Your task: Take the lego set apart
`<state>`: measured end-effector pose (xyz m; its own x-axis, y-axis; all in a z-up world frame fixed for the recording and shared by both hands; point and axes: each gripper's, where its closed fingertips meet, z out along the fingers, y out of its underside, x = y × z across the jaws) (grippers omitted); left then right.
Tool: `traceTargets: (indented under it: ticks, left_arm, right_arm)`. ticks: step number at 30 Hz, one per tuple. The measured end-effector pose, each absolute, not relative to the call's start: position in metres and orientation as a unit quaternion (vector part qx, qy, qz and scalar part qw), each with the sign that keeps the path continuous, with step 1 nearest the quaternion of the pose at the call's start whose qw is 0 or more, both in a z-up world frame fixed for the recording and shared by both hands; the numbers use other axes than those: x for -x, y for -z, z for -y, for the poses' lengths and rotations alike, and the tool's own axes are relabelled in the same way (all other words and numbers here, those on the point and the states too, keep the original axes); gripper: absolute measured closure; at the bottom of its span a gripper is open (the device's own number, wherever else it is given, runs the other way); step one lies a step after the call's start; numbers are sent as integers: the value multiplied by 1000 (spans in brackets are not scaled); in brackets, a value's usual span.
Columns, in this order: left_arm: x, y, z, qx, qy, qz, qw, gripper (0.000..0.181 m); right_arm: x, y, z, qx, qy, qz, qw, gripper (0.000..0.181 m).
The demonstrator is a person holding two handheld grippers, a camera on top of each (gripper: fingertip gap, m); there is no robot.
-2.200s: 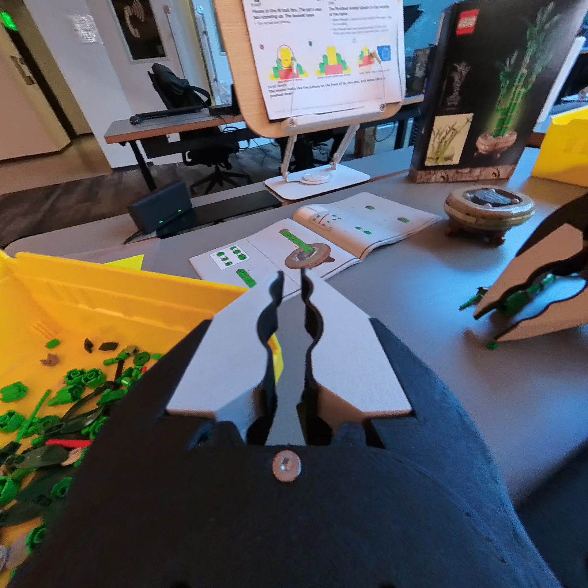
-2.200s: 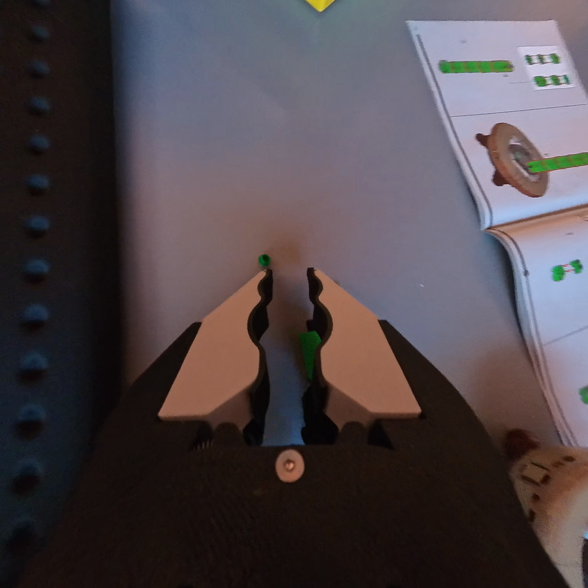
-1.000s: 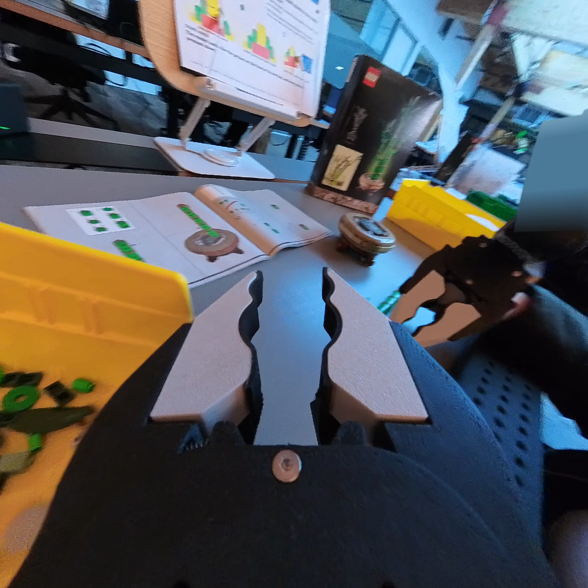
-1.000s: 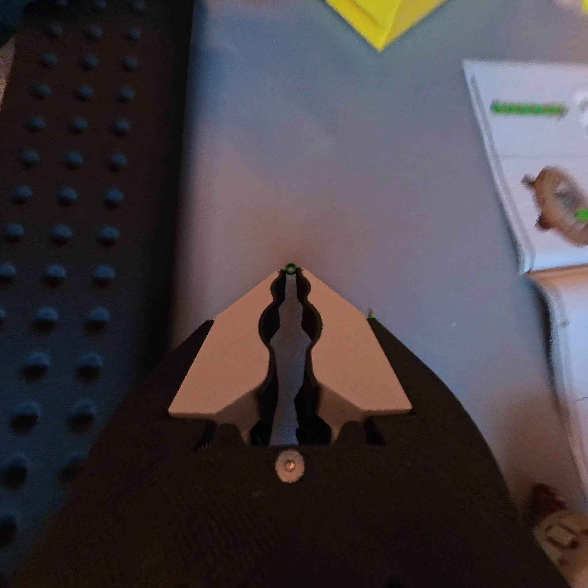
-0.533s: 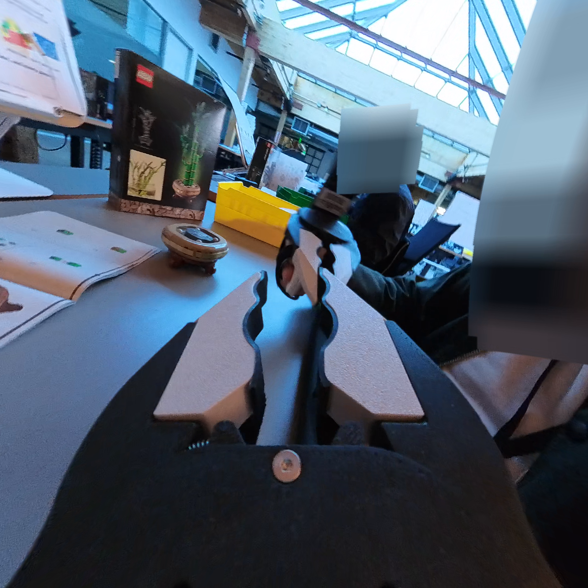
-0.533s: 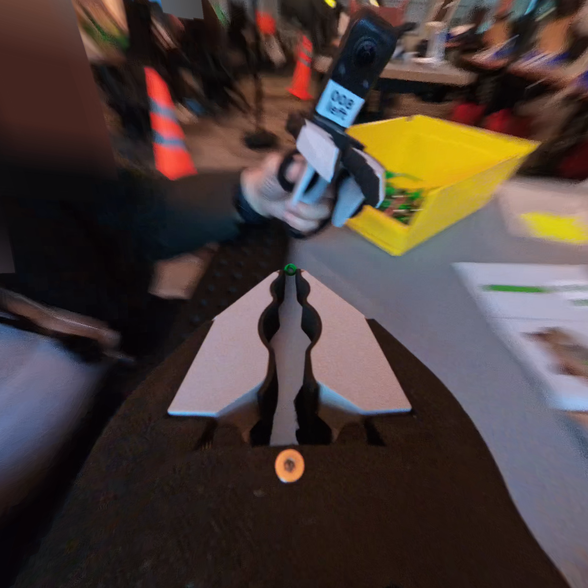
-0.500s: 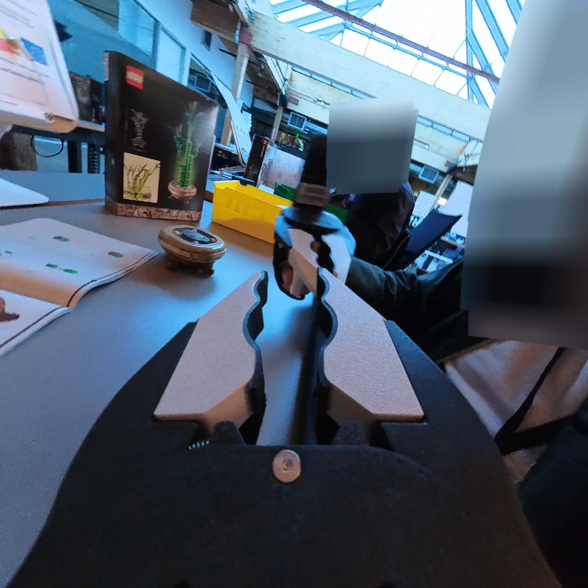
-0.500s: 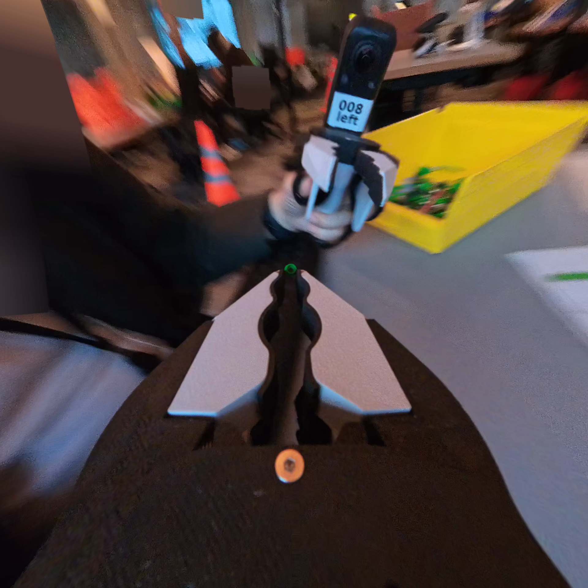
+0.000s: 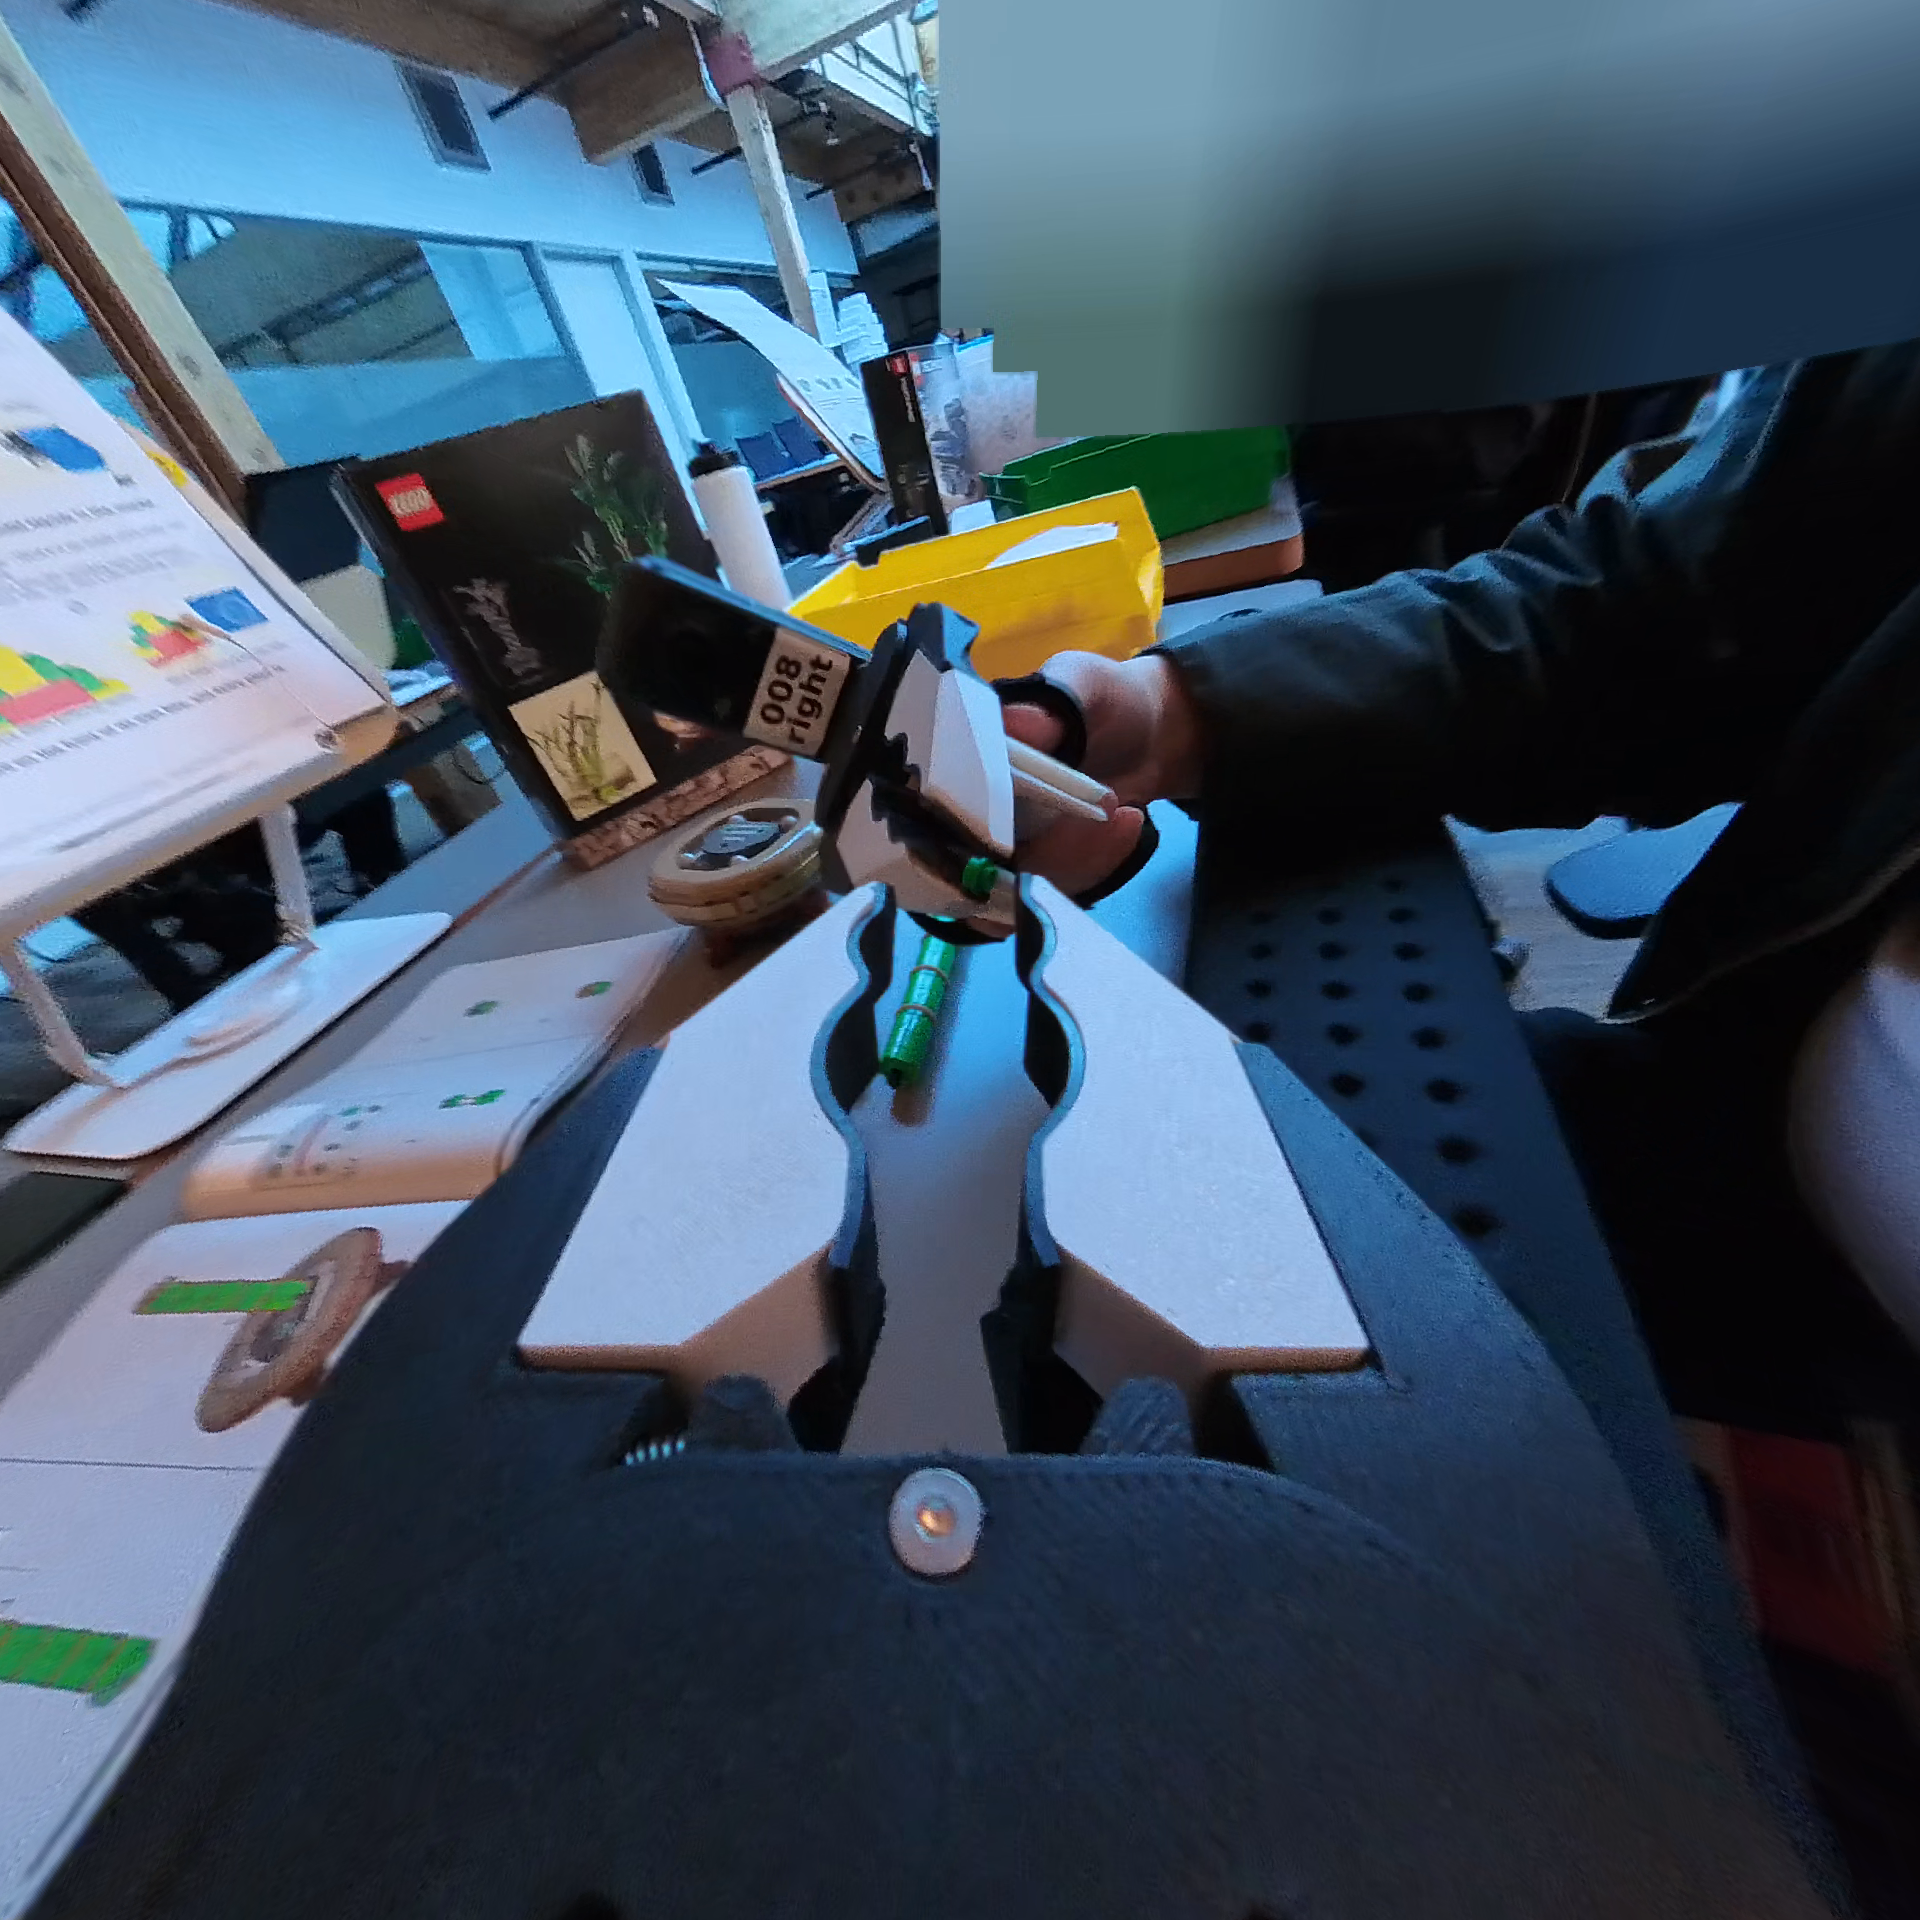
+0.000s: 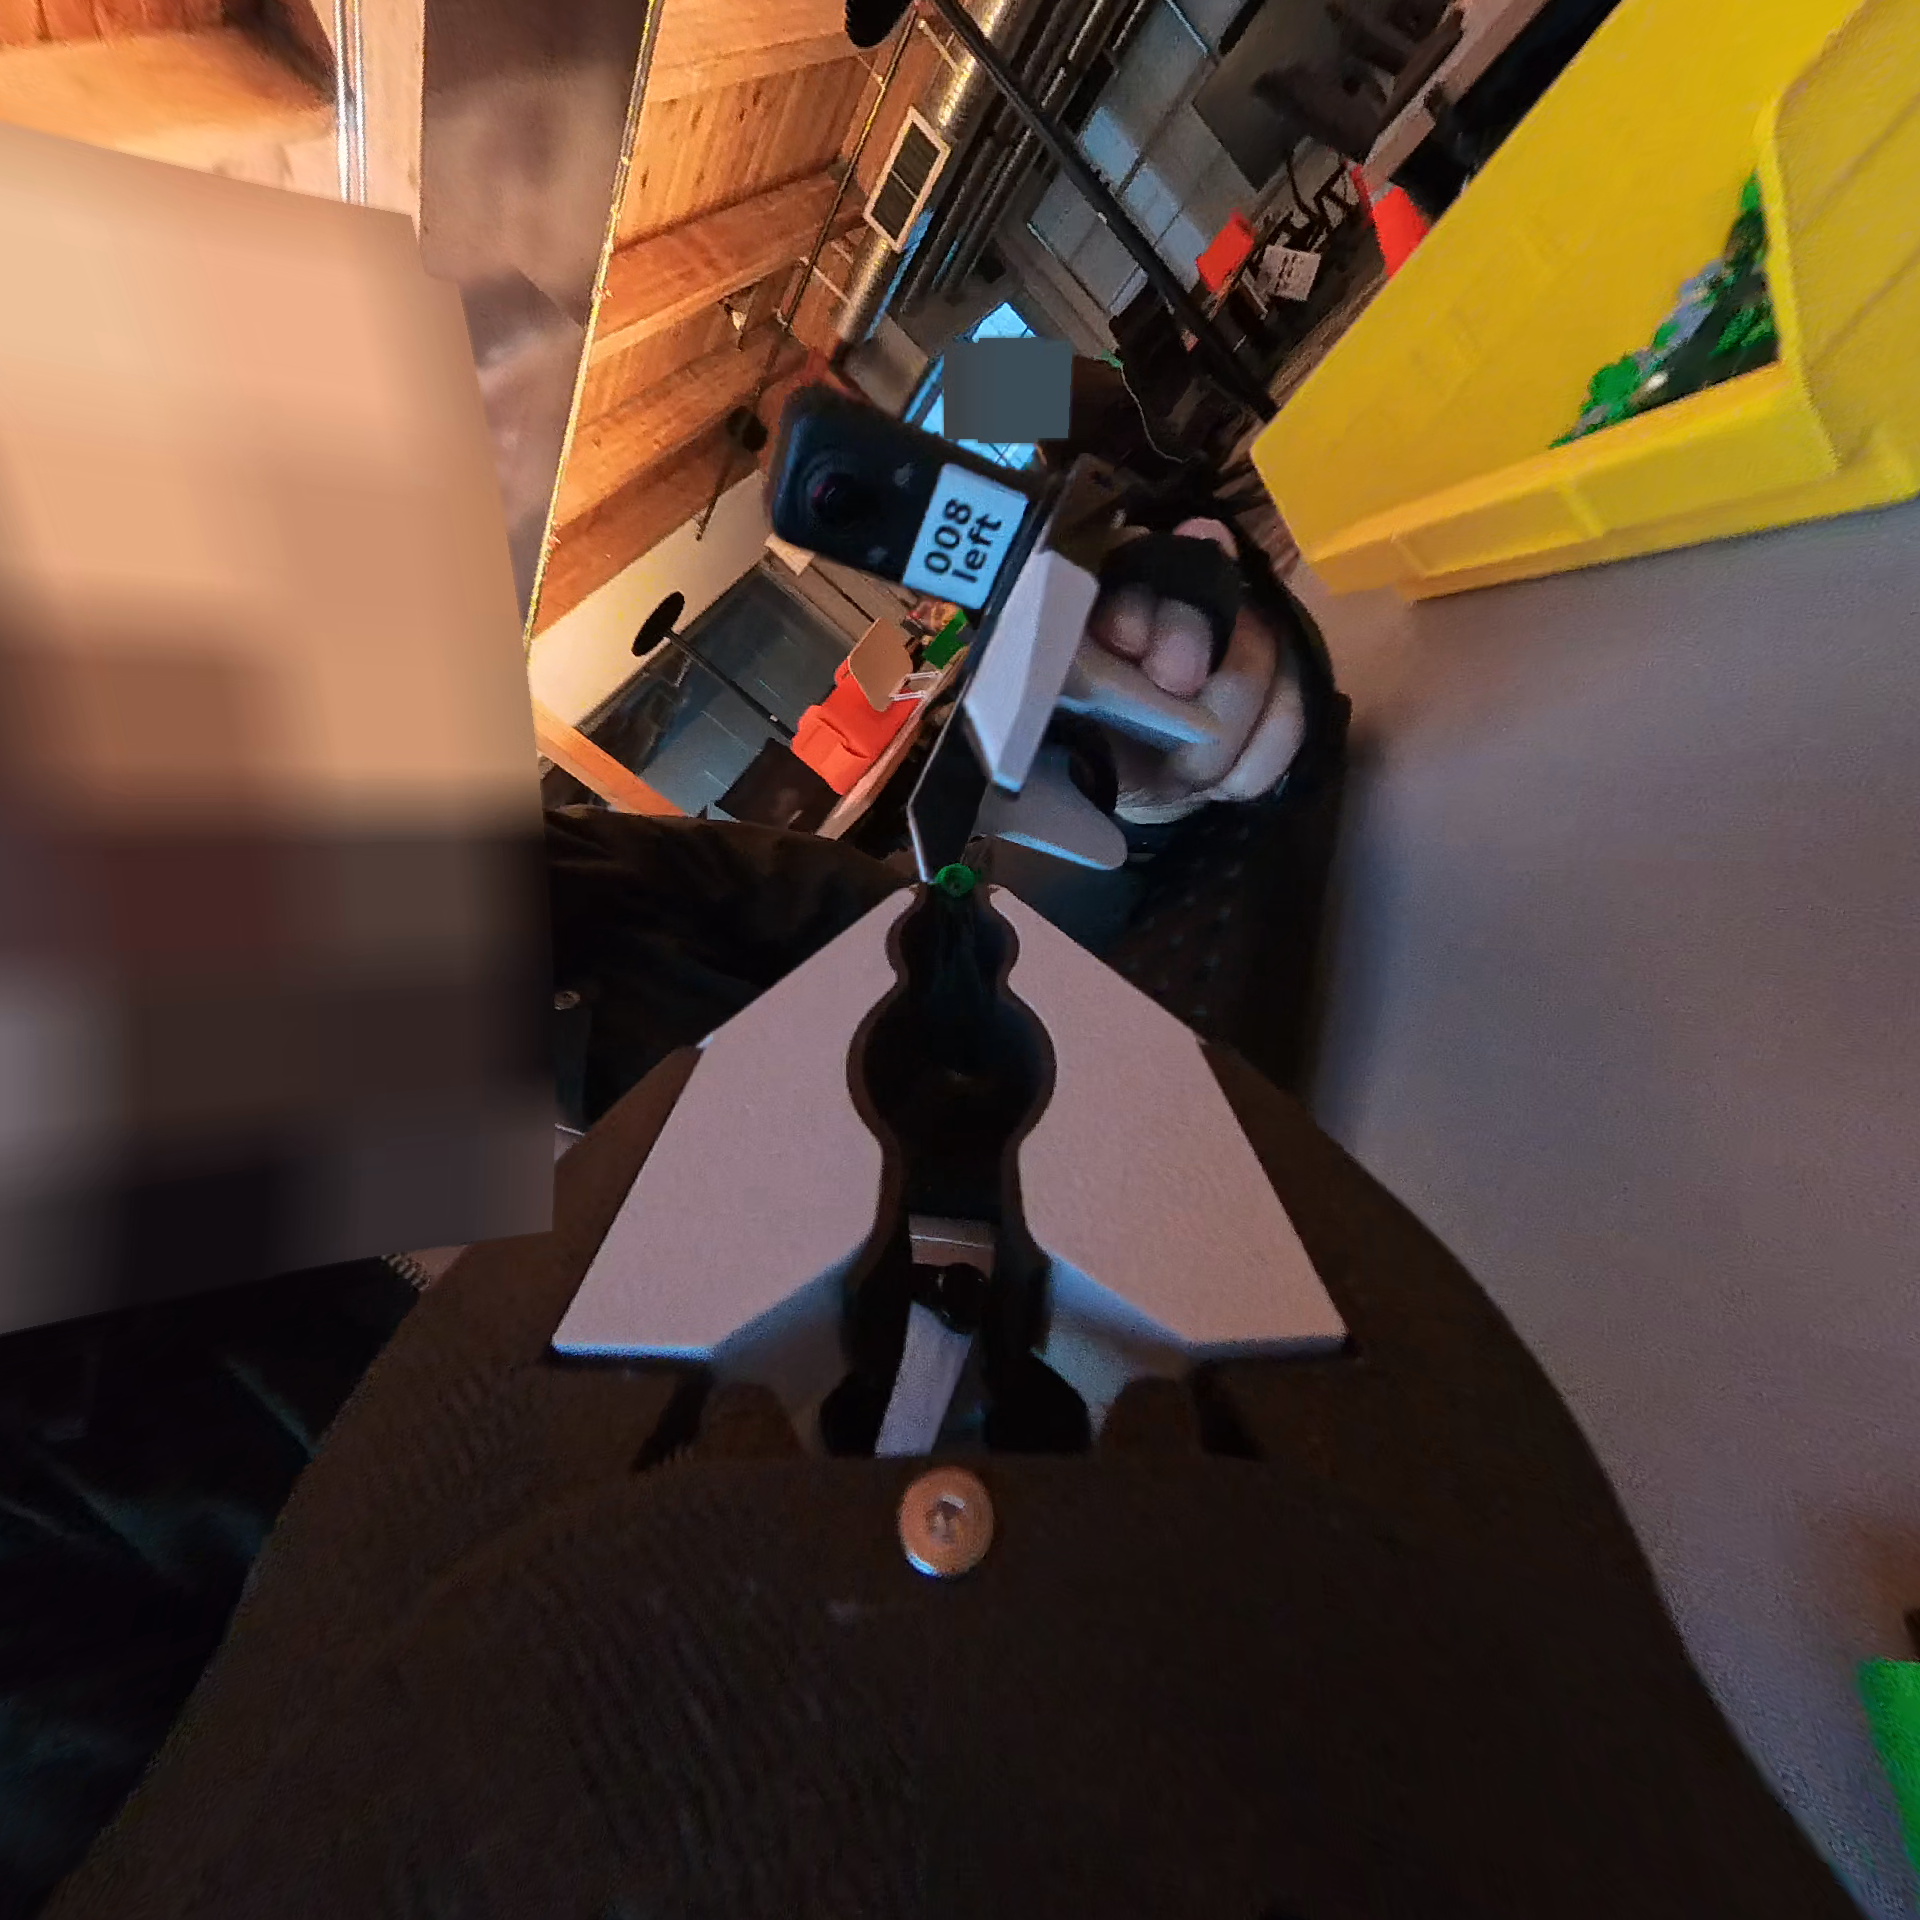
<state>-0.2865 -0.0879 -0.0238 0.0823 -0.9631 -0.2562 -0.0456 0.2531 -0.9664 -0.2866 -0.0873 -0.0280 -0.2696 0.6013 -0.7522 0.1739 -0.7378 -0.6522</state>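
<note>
A tiny round green stud (image 10: pixel 952 879) is pinched at the very tips of the right gripper (image 10: pixel 952 891), whose jaws are pressed together on it. The left gripper (image 9: pixel 948 902) is held facing it, empty, with its jaws apart. Between those parted fingers, in the left wrist view, a green bamboo stalk segment (image 9: pixel 917 1008) is seen lying on the grey table (image 9: pixel 582 904), with the right gripper's tip and the stud just above its far end. The round tan pot base (image 9: pixel 740 864) of the set stands farther back, beside the open instruction booklet (image 9: pixel 436 1060).

The step in hand is judged to be a handover or transfer of the stud toward the yellow bin (image 10: pixel 1558 395), where loose green pieces are already gathered. For this to go well, the stud should be kept squarely between the tips, since so small a part is easily flicked out. The left jaws should be closed around it before the right grip is eased. The exchange is best made low over the table, so that a dropped piece is not lost.
</note>
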Motion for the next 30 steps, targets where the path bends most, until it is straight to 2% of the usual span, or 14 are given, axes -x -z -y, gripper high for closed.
traceTargets:
  ticks: [2,7,10,14,15,17,19,22,24,27,30]
  left_arm:
    - [285,26,89,457,384,-555,580,165]
    - [280,35,92,461,382,-573,560,163]
    - [279,39,96,456,377,-584,556,174]
    - [279,40,96,452,369,-589,559,177]
    - [280,40,95,454,368,-589,558,177]
    - [282,41,91,461,361,-585,561,178]
    - [289,38,72,483,325,-561,588,177]
    - [336,17,6,561,208,-422,681,177]
    - [394,7,-36,620,126,-280,722,177]
    - [479,26,-69,712,16,-107,694,177]
    - [504,58,-79,774,5,-59,631,176]
  right_arm:
    - [288,32,86,594,-723,325,138,176]
    - [290,36,89,599,-720,327,125,176]
    - [291,39,91,603,-717,330,116,176]
    - [291,40,91,602,-718,329,113,176]
    - [291,41,91,603,-718,328,115,174]
    - [292,42,86,609,-715,320,123,153]
    - [289,39,81,607,-715,317,140,150]
    - [280,26,66,600,-709,309,206,152]
    - [272,23,47,610,-665,313,295,159]
    - [255,24,18,635,-535,337,443,171]
    - [238,26,0,655,-420,349,522,179]
